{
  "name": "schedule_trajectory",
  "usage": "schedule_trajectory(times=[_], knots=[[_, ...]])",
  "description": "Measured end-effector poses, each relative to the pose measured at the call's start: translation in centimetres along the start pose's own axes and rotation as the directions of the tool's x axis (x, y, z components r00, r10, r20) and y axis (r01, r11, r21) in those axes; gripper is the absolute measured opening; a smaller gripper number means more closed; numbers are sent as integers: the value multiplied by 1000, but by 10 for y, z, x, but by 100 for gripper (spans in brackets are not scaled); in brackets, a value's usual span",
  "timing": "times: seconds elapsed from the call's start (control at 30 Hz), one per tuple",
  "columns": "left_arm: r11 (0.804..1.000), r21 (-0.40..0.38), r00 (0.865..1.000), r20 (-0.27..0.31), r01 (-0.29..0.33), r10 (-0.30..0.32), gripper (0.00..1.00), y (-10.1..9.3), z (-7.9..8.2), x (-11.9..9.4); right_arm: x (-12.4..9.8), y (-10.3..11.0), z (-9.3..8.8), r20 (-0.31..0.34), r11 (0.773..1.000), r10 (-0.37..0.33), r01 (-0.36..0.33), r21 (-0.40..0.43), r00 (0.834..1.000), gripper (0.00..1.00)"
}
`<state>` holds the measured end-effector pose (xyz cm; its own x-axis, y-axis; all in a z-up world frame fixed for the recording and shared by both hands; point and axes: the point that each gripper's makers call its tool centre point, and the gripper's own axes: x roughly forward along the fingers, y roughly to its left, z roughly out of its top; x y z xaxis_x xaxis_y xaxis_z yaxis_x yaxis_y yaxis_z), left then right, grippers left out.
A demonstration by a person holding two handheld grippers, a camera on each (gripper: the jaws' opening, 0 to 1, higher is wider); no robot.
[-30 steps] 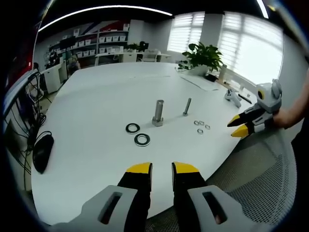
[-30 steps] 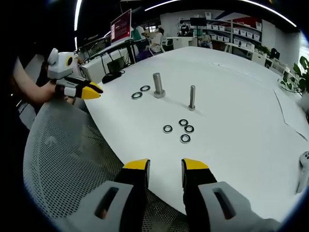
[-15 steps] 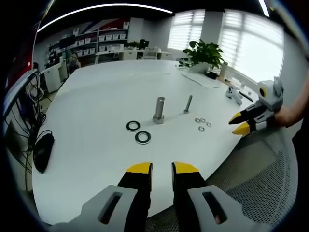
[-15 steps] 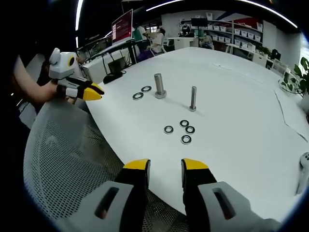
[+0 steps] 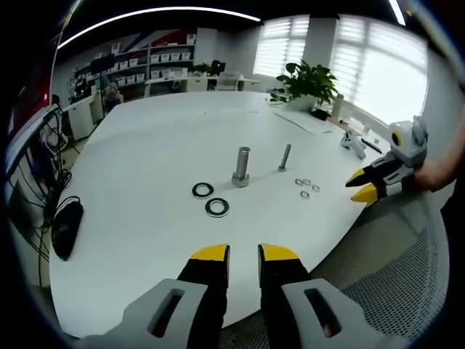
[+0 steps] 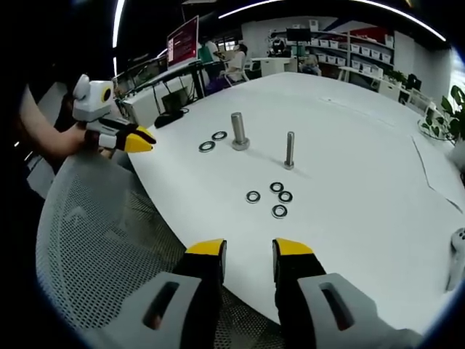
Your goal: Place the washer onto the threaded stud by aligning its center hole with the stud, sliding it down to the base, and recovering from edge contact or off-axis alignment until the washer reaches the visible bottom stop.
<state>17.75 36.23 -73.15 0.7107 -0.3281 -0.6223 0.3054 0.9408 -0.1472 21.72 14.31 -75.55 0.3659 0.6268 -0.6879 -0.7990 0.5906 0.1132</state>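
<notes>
table: white round table (image 5: 145,145), everything below sits on it.
thick stud: upright, hex base down (image 5: 241,167); also in right gripper view (image 6: 237,131). Bare, nothing on it.
thin stud: upright, just beside the thick one (image 5: 284,157), (image 6: 289,150). Bare too.
large washers: two, flat on the table beside the thick stud (image 5: 216,207), (image 5: 203,190); seen as (image 6: 207,146) and (image 6: 219,135) in right gripper view. Apart from each other, not touching the stud.
small washers: four in a loose cluster near the thin stud's base (image 6: 278,195), (image 5: 306,187). All flat.
left gripper: (image 5: 243,252) jaws spread a little, nothing between them, over the near table edge, well short of the washers. From the other side it shows at (image 6: 142,137), held in a hand (image 6: 62,142), off the table edge.
right gripper: (image 6: 249,247) jaws apart, empty, near the table edge above a mesh chair (image 6: 94,240). In left gripper view it's at (image 5: 361,185), tips slightly parted.
extras: dark mouse (image 5: 65,229) at table edge; potted plant (image 5: 309,80) on the far side.
</notes>
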Motion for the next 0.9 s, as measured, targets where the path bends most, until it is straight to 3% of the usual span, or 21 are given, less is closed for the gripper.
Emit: schedule_trajectory(times=[0.9], knots=[[1000,3,998,-59,-11,11,14,5,-12,4,-1,-3,3,14,1000,-10,10,14,1000,28]])
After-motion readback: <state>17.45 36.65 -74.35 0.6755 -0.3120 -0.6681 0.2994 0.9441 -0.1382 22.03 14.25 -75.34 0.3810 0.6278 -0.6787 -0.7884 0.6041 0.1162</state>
